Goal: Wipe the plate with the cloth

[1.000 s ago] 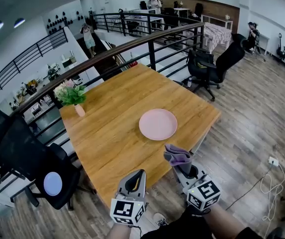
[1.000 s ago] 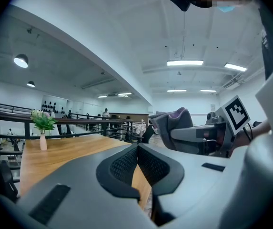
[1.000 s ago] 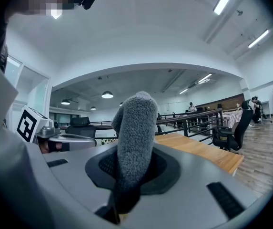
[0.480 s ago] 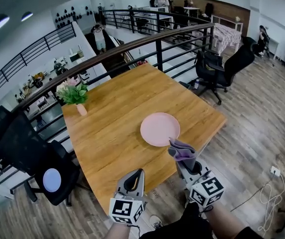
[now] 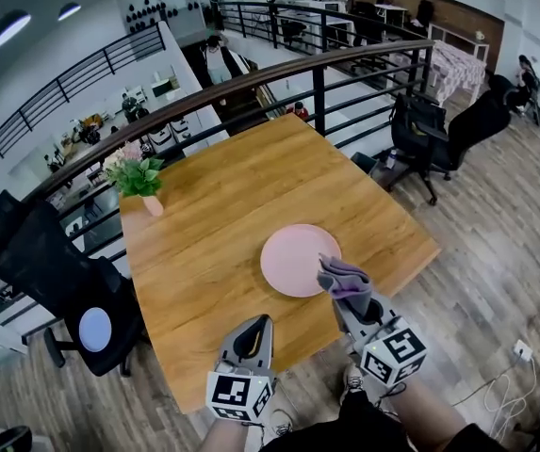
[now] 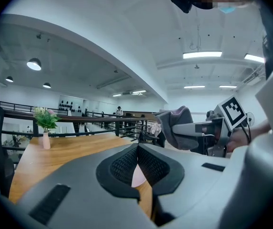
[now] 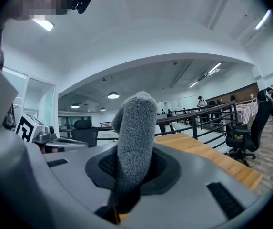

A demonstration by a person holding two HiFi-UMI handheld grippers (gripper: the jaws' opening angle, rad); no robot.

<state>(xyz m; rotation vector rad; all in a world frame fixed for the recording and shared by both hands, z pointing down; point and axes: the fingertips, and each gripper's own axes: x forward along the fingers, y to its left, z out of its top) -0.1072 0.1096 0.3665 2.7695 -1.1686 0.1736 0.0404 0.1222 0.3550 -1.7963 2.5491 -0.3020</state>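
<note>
A round pink plate (image 5: 293, 259) lies on the wooden table (image 5: 222, 215), near its front right edge. My right gripper (image 5: 350, 295) is shut on a grey-purple cloth (image 5: 343, 278), which sticks up from the jaws (image 7: 135, 128) and hangs over the plate's near right rim. My left gripper (image 5: 253, 332) is shut with nothing in it, hovering over the table's front edge, left of the plate. In the left gripper view a sliver of the pink plate (image 6: 138, 177) shows between the closed jaws, and the right gripper with the cloth (image 6: 175, 125) is to the right.
A small pink vase with flowers (image 5: 139, 179) stands at the table's far left corner. A black railing (image 5: 279, 73) runs behind the table. Black office chairs stand at the left (image 5: 57, 285) and at the right (image 5: 444, 130). Wooden floor lies around the table.
Both grippers have moved forward toward the table. The cloth, earlier short of the plate, now sits over the plate's near right rim; the left gripper now reaches over the table's front edge.
</note>
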